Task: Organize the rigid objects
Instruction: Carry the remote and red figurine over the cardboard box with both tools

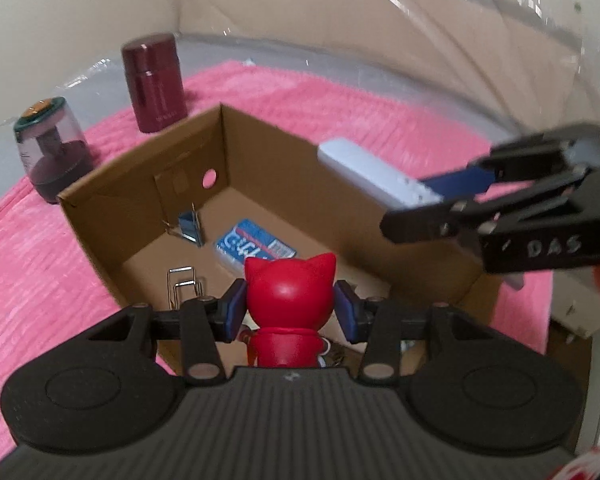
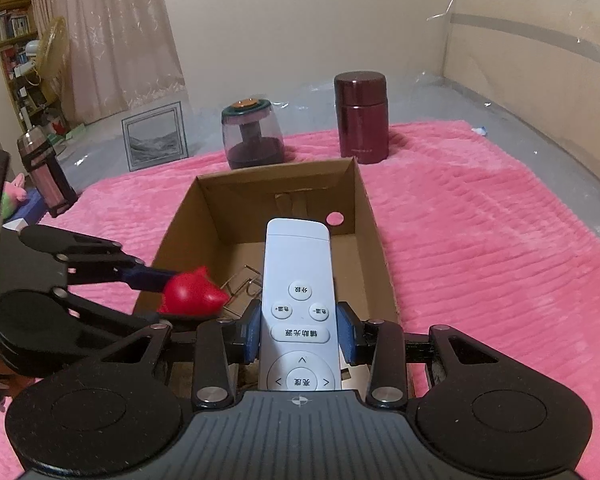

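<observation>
pink fleecy blanket (image 2: 480, 240) covers the work surface, with clear plastic sheeting behind it and a pale wall beyond. an open cardboard box (image 2: 374, 216) sits in the middle of the blanket; inside it lie a blue-and-white packet (image 1: 256, 242), a blue binder clip (image 1: 189, 222) and a wire clip (image 1: 184, 284). behind the box stand a dark red flask (image 2: 362, 118) and a clear jar with a green lid (image 2: 253, 136), both upright and apart from the box.

the left gripper (image 1: 290, 306) is clamped on a red cat figure (image 1: 290, 284), its blue pads pressing the sides of the head just under the ears, and holds it over the near end of the box. the right gripper (image 2: 300, 330) is clamped on a white remote (image 2: 298, 296), pads gripping its long edges beside the upper buttons, with the top end reaching out over the box interior.

both things look stiff and light, so neither should sag or crush in the grip. the figure's glossy rounded head looks slippery; a hold lower, on the narrower neck or flatter body, would probably be surer. the remote is smooth plastic with straight parallel sides, well suited to a hold across its width near the middle, as now; gripped near one end it would likely tip. neither seems fragile, though the remote's buttons are best kept clear of the pads. lowering each into the box before letting go looks like the step in hand.
</observation>
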`<state>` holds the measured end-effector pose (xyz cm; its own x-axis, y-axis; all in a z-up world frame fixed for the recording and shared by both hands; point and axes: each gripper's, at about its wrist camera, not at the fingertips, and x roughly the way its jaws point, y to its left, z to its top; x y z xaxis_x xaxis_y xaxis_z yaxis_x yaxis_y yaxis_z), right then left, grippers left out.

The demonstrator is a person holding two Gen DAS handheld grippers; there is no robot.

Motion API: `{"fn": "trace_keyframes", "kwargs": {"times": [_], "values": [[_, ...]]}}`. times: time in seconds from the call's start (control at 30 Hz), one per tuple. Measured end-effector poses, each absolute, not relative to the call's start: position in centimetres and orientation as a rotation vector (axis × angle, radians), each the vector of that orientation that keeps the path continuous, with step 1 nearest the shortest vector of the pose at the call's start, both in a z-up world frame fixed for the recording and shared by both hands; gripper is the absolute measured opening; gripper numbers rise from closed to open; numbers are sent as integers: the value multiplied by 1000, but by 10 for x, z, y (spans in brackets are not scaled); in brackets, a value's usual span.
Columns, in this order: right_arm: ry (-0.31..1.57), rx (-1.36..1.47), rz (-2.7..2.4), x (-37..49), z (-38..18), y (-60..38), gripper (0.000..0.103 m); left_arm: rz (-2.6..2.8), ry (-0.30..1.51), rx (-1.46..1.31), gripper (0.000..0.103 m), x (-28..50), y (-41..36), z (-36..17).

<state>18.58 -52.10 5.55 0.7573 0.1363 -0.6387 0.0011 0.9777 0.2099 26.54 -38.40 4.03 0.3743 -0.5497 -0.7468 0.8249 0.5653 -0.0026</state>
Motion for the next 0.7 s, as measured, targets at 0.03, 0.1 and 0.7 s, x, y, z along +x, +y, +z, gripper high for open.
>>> {"fn": "trace_keyframes", "kwargs": {"times": [0.03,0.1,0.7], "values": [[710,205,74,188,54,-522,35,-906,781,423,41,269,-386,37],[709,206,70,193,51,-524,35,-894,802,439,41,279,-392,31],[733,192,65,213,36,-522,35,-827,908,573,41,321,-411,-6]]}}
